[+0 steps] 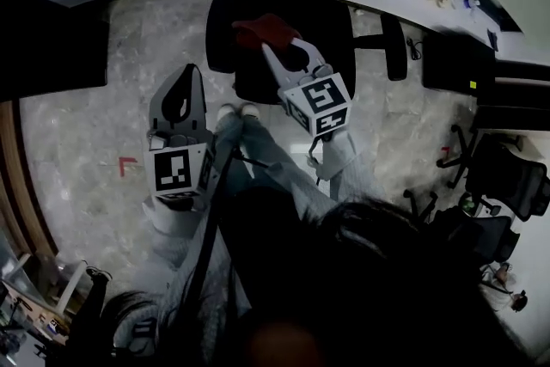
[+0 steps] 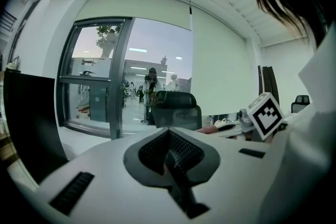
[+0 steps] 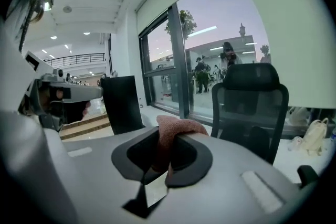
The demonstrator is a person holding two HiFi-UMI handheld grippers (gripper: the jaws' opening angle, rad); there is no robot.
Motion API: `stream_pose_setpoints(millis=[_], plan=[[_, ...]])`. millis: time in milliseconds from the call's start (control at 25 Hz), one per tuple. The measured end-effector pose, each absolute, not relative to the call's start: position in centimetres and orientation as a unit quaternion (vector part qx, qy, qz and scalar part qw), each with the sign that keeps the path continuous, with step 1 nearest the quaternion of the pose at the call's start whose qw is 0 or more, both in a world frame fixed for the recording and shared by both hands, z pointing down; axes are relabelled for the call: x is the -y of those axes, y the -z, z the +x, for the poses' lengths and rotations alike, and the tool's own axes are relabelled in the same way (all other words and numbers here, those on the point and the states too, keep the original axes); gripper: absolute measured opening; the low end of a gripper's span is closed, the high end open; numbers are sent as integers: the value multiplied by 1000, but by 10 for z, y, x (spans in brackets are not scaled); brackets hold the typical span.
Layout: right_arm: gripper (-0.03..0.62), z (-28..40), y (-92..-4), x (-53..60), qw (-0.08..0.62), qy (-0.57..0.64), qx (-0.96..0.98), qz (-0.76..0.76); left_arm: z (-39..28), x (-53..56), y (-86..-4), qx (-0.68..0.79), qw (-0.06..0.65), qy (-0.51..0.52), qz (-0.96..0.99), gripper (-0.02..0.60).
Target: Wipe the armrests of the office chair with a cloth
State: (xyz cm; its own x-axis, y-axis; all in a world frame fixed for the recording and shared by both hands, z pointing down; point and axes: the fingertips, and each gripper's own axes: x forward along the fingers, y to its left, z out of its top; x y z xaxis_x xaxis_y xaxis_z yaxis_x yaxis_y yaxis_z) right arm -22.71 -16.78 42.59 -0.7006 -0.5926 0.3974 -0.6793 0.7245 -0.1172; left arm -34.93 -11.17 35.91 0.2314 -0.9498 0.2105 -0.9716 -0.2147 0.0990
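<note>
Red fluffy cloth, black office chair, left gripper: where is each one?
Red fluffy cloth [image 3: 177, 129], right gripper view, its bunched top.
Black office chair [image 3: 249, 107], right gripper view, its backrest.
Left gripper [image 1: 187, 80], head view, between its shut fingertips.

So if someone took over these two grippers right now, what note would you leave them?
Right gripper: shut on the reddish cloth. Left gripper: shut, empty.
Office chair stands ahead of the person; the cloth touches neither armrest.
Done: cloth in grip. Left: wipe both armrests; whether any was wiped already can't be told.
</note>
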Motion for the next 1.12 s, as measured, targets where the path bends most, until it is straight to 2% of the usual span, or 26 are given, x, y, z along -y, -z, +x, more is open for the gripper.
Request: stream_pose_setpoints(millis=[360, 480, 640, 840, 1120], plan=[[34, -297, -524, 322, 189, -143, 915, 327, -376, 131, -429, 619, 143, -118, 763, 5], [34, -313, -575, 345, 234, -186, 898, 322, -387, 131, -445, 630, 153, -127, 750, 5], [32, -311, -645, 322, 341, -265, 852, 296, -392, 134, -457, 630, 164, -131, 748, 5], [32, -310, -645, 272, 328, -334, 849, 243, -390, 151, -460, 623, 166, -124, 754, 5], [32, -302, -625, 153, 342, -336, 869, 127, -380, 175, -454, 618, 158, -100, 764, 5]])
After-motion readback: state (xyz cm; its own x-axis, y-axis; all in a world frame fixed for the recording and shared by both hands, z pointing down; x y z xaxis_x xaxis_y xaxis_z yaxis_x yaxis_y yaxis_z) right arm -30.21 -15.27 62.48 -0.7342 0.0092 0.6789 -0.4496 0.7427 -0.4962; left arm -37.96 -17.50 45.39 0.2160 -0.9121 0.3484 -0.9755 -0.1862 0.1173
